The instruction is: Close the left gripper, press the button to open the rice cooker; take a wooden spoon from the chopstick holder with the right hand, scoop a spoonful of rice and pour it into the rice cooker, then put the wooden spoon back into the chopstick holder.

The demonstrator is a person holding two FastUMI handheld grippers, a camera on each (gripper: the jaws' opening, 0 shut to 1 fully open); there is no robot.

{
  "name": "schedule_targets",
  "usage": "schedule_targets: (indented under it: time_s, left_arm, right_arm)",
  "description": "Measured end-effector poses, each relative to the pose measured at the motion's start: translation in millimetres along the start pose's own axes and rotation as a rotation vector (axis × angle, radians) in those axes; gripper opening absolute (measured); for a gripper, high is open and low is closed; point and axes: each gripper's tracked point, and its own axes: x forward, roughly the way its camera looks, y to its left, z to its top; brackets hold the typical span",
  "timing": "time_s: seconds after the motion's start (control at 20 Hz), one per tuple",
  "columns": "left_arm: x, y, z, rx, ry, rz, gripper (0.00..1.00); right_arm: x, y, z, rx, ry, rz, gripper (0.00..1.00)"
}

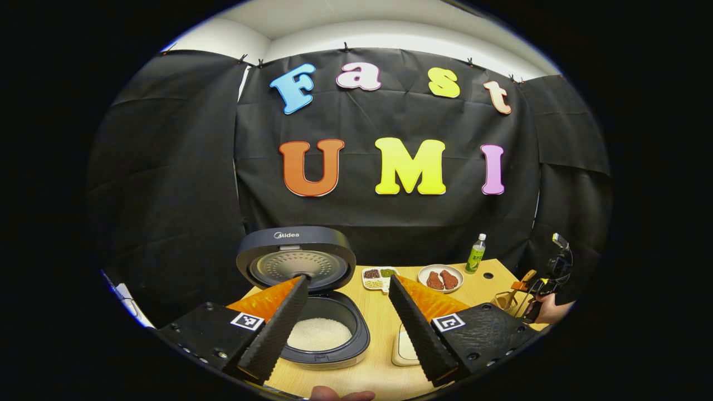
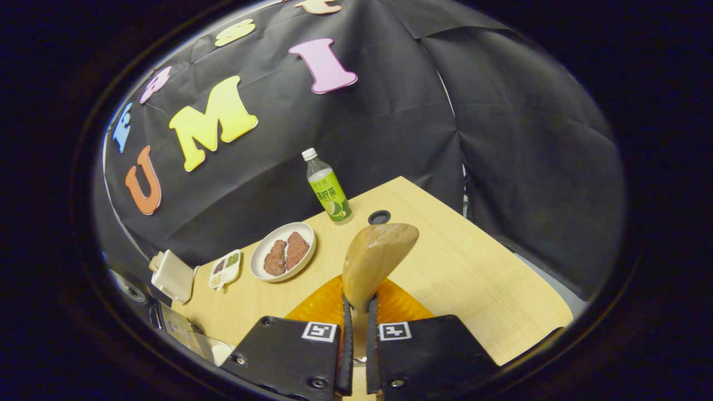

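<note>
At the near left edge of the table (image 1: pixel 384 323), the rice cooker (image 1: pixel 323 334) stands with its lid (image 1: pixel 296 259) raised and white rice in the pot. The left gripper (image 1: pixel 348 326) hangs over it with its fingers spread wide, holding nothing. A pale container (image 1: pixel 405 348) sits just beside the cooker.

Over the right part of the table, the right gripper (image 2: pixel 356 328) is clamped narrowly on the handle of the wooden spoon (image 2: pixel 379 253), both fingers pressing it, the bowl of the spoon pointing forward and up. No rice is visible on the side of the bowl that faces the camera. In the left gripper view the chopstick holder (image 1: pixel 509 301) stands near the right edge, with the right gripper just beside it.

Judging by its look, the spoon is light, stiff and smooth, so it could twist between the pads once loaded. Taking it low on the handle, as now, keeps the bowl free for scooping, though a level hold will matter when carrying rice.

Toward the far edge sit a bottle (image 2: pixel 328 186), a plate (image 2: pixel 283 252) and a small divided dish (image 2: pixel 224 269).
</note>
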Motion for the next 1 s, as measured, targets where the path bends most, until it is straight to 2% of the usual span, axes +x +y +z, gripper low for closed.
schedule_targets:
  time_s: [0.15, 0.25, 0.3, 0.35, 0.4, 0.45, 0.55, 0.6, 0.8, 0.85, 0.9, 1.0]
  left_arm:
    - [-1, 1, 1, 0.003, -0.01, 0.0, 0.95]
    - [-3, 5, 4, -0.001, -0.017, 0.005, 0.95]
    - [-3, 6, 7, -0.007, -0.025, 0.007, 0.95]
    - [-4, 8, 9, -0.011, -0.031, 0.009, 0.95]
    - [-3, 9, 10, -0.013, -0.036, 0.012, 0.95]
    - [-3, 12, 11, -0.017, -0.039, 0.013, 0.95]
    - [-3, 14, 16, -0.017, -0.044, 0.012, 0.95]
    - [-3, 17, 19, -0.011, -0.052, 0.011, 0.95]
    - [0, 35, 40, -0.009, -0.089, 0.029, 0.95]
    - [1, 42, 47, -0.01, -0.093, 0.04, 0.95]
    - [1, 49, 49, -0.012, -0.089, 0.054, 0.95]
    - [2, 57, 64, -0.032, -0.109, 0.061, 0.94]
  right_arm:
    - [-3, 1, 3, 0.014, -0.014, 0.02, 0.18]
    - [-9, -3, 15, -0.009, -0.046, 0.011, 0.25]
    - [-12, -5, 20, -0.017, -0.059, 0.004, 0.39]
    - [-18, -6, 27, -0.017, -0.072, 0.001, 0.45]
    - [-23, -6, 35, -0.017, -0.088, -0.005, 0.58]
    - [-31, -7, 44, -0.022, -0.107, -0.015, 0.62]
    - [-45, -12, 62, -0.065, -0.153, -0.051, 0.78]
    - [-55, -9, 74, -0.089, -0.18, -0.06, 0.82]
    - [-92, 10, 103, -0.166, -0.254, -0.074, 0.83]
    - [-103, 15, 106, -0.19, -0.265, -0.082, 0.86]
    - [-114, 25, 109, -0.21, -0.28, -0.076, 0.98]
    - [-138, 46, 114, -0.246, -0.307, -0.062, 0.99]
